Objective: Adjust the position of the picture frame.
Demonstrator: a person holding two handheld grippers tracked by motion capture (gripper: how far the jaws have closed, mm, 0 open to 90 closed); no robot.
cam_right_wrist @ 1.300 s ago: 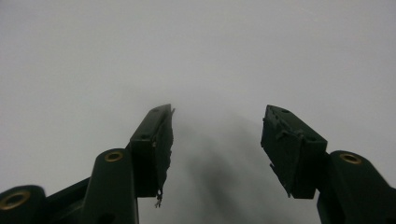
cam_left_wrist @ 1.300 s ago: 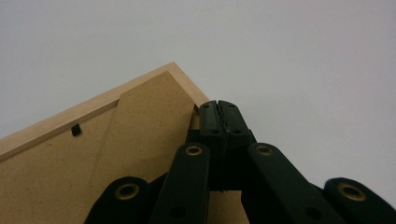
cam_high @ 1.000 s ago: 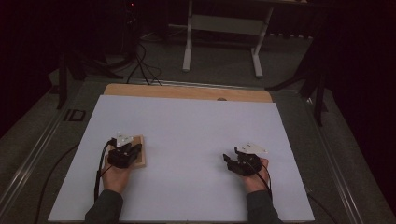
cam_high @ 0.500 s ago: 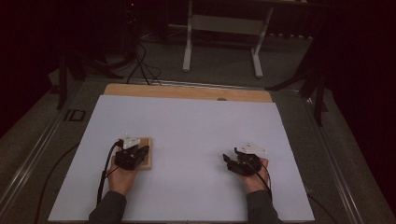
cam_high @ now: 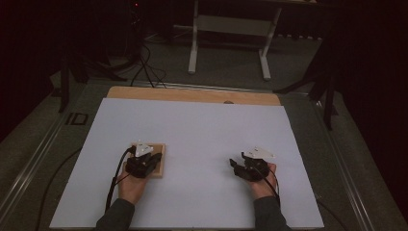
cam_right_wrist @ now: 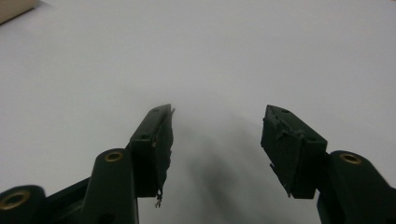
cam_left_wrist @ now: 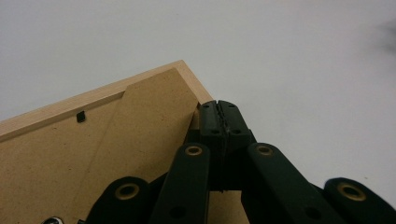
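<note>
So far the left gripper [cam_left_wrist: 219,122], jaws together, rests against the flat light-wood picture frame [cam_left_wrist: 93,154] lying face-down, while the right gripper [cam_right_wrist: 217,140] waits, jaws apart.

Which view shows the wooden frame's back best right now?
The left gripper view: the wooden frame shows close up, backing board and corner beside the shut left claw. The high view shows it small, partly under that claw. The right gripper view catches a corner.

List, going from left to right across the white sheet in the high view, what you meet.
Left tool over the wooden frame → bare white sheet → right tool.
</note>
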